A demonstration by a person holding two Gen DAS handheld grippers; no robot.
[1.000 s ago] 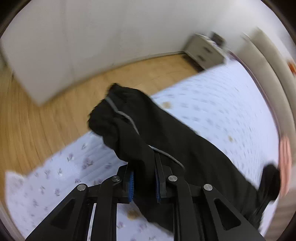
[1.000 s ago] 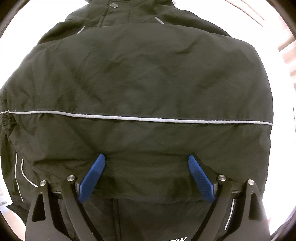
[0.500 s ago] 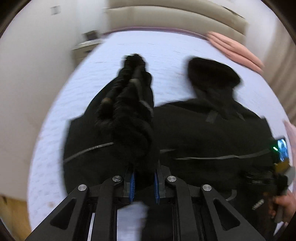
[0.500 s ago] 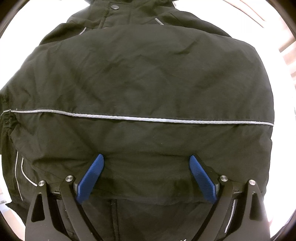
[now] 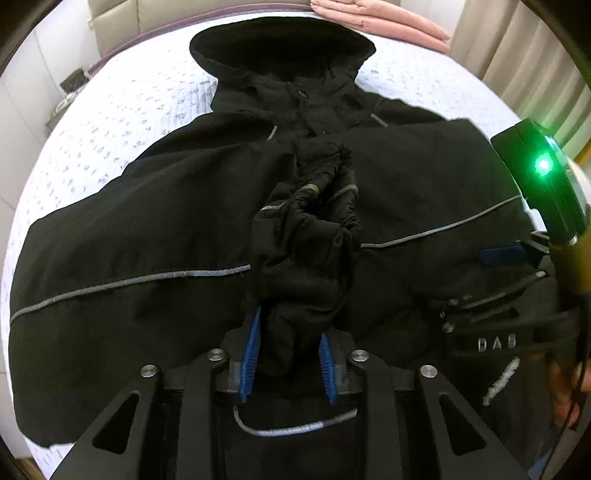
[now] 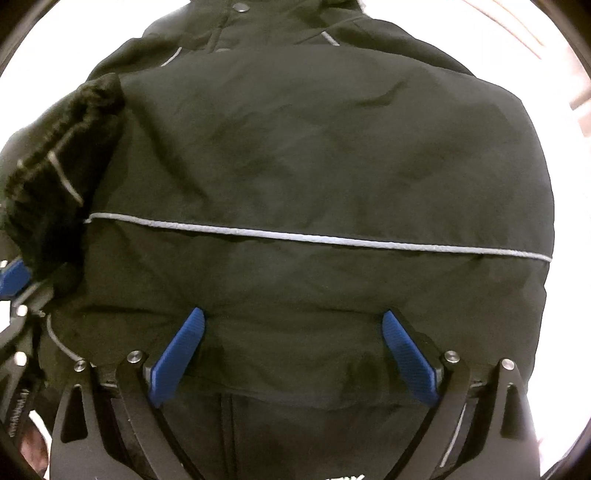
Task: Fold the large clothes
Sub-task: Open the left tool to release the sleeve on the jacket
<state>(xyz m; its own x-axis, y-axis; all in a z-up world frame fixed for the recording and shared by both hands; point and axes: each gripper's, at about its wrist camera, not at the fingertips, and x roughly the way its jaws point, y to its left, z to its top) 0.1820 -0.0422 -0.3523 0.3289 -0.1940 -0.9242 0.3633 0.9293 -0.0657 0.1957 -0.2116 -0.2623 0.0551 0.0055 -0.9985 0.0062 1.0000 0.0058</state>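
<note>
- A black jacket (image 5: 155,229) lies spread across a bed (image 5: 122,110) with a white, small-patterned cover; its hood (image 5: 280,48) points to the far end, toward the headboard.
- A grey reflective stripe (image 5: 129,282) runs left to right across the jacket's body.
- The left gripper (image 5: 288,354) is clamped on a sleeve (image 5: 306,236), bunched black fabric filling the space between its blue pads (image 5: 250,350).
- The sleeve's cuff end reaches away from the gripper toward the far side and sits over the middle of the jacket, below the collar.
- In the right wrist view the jacket (image 6: 314,166) fills nearly the whole frame, the stripe (image 6: 295,236) crossing it.
- The right gripper (image 6: 295,354) stands with its jaws wide apart, its blue pads (image 6: 177,354) resting against the jacket's near part without pinching any fabric.
- The sleeve (image 6: 59,166) shows at the left edge of that view, blurred, with the left gripper's blue pad just below it.
- In the left wrist view the right gripper's body (image 5: 509,321) sits at the right, a green light (image 5: 543,164) glowing on its top.
- A folded pink blanket (image 5: 380,22) lies at the far end of the bed, beyond the hood.
- Curtains (image 5: 517,55) hang at the far right.
</note>
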